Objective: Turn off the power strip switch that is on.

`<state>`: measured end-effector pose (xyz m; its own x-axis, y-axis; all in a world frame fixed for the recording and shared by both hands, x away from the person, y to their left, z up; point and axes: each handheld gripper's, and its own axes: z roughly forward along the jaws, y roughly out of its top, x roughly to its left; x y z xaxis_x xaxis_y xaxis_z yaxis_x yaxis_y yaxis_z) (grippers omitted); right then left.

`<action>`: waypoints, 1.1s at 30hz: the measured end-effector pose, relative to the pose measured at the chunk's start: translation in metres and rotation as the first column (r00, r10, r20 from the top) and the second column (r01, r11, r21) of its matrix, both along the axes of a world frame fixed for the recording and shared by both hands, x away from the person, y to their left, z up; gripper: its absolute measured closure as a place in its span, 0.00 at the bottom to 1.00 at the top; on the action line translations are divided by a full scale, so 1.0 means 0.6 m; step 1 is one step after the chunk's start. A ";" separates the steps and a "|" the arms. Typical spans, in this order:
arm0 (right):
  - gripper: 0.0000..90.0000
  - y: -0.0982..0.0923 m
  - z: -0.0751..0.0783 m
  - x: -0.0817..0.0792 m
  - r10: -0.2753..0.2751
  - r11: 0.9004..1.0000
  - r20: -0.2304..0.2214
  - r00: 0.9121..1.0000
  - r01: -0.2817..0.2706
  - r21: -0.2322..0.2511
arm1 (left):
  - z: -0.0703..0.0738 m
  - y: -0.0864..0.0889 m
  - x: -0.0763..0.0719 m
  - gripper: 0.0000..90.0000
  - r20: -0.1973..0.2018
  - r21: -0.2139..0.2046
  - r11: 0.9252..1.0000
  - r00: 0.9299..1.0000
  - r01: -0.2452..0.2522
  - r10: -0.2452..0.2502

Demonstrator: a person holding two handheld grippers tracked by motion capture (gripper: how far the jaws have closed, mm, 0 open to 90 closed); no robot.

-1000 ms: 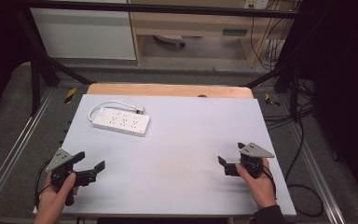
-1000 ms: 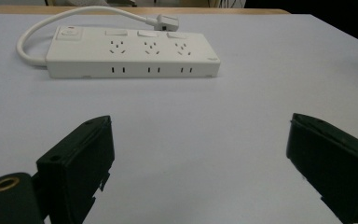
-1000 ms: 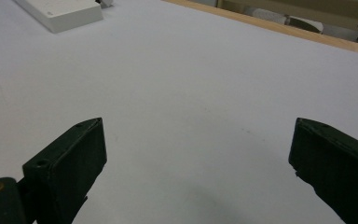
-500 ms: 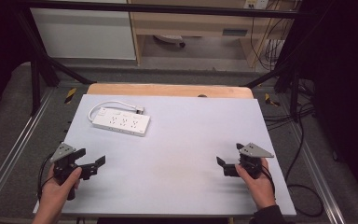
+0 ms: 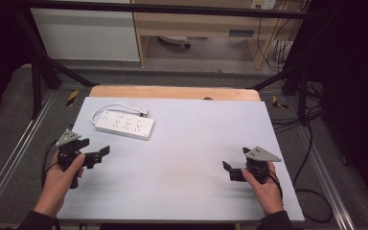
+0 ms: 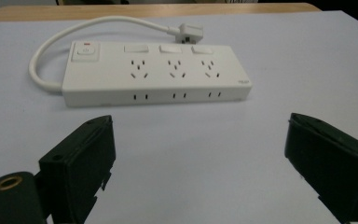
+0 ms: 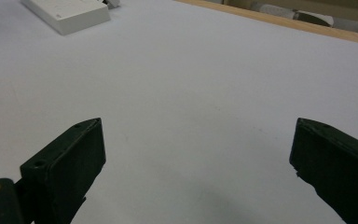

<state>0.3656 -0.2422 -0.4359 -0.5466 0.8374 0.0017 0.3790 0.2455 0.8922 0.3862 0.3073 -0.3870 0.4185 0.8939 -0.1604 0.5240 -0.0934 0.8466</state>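
Power strip [image 5: 124, 126]: lies flat near table's [image 5: 191, 191] far-left corner, untouched.
Left gripper [image 5: 99, 154]: I've turned it toward the strip; jaws wide apart, empty.
Right gripper [image 5: 230, 170]: unchanged, jaws apart.
Meaning: approach starting.

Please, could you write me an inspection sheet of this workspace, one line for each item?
Surface: pale table top, wooden strip along its far edge.
Job's things: white power strip lying flat at far left, three socket groups, switch at one end, untouched.
Clutter: nothing seen.
Grippers: left gripper open, pointed at the strip, apart from it; right gripper open, holding nothing.
Cables: the strip's own white cord loops behind it to its plug, unplugged; dark cables lie on the floor at right.
Surroundings: dark frame bars, wooden shelving beyond the table.
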 end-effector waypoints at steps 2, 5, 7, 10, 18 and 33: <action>0.04 -0.001 0.000 0.000 0.001 1.000 -0.002 1.000 -0.001 0.003 | 0.007 -0.002 0.011 0.09 0.005 0.002 1.000 1.000 -0.001 0.001; 0.04 -0.001 0.000 0.000 0.003 1.000 -0.007 1.000 -0.003 0.007 | 0.012 -0.004 0.027 0.09 0.014 0.017 1.000 1.000 -0.003 0.002; 0.05 -0.001 0.000 0.000 0.004 1.000 -0.004 1.000 -0.004 0.004 | 0.013 -0.005 0.036 0.10 0.014 0.013 1.000 1.000 -0.005 0.005; 0.05 -0.001 0.000 0.000 0.003 1.000 -0.008 1.000 -0.003 0.003 | 0.015 -0.007 0.047 0.09 0.017 0.021 1.000 1.000 -0.007 0.006; 0.04 0.000 -0.002 0.001 0.004 1.000 -0.012 1.000 -0.004 -0.014 | 0.017 -0.012 0.080 0.10 0.012 0.038 0.999 1.000 -0.015 0.015; 0.04 -0.003 -0.002 0.001 -0.004 1.000 -0.012 1.000 0.004 -0.016 | 0.027 -0.015 0.129 0.10 -0.008 0.069 0.997 0.999 -0.037 0.037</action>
